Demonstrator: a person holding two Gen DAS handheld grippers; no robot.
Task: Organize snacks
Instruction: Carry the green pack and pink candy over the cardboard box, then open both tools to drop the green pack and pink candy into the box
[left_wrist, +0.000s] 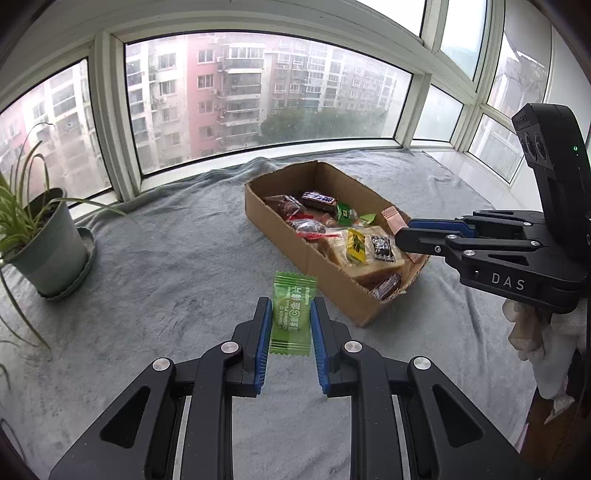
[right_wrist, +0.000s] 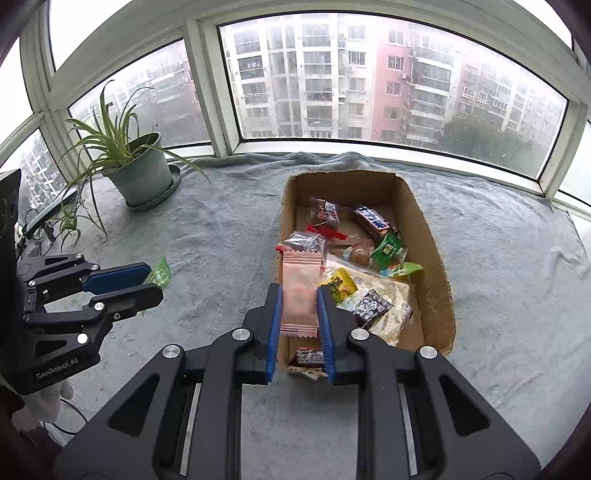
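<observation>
Green plum-slice candy packet (left_wrist: 293, 312) clamped between the blue pads of the left gripper (left_wrist: 289, 317), held above the grey towel (left_wrist: 166, 258), short of the cardboard box (left_wrist: 280, 236) ahead and to the right. Pink candy packet (right_wrist: 299, 295) clamped likewise in the right gripper (right_wrist: 299, 308), over the box's near end. Probably mid-carry, both packets on the way in. Next: bring the green packet over the box wall, lower both, then part the jaws above the snacks inside. Left view alone shows the green packet's print; right view alone shows the whole pink one, plus a potted spider plant (right_wrist: 136, 166) far left of it.
</observation>
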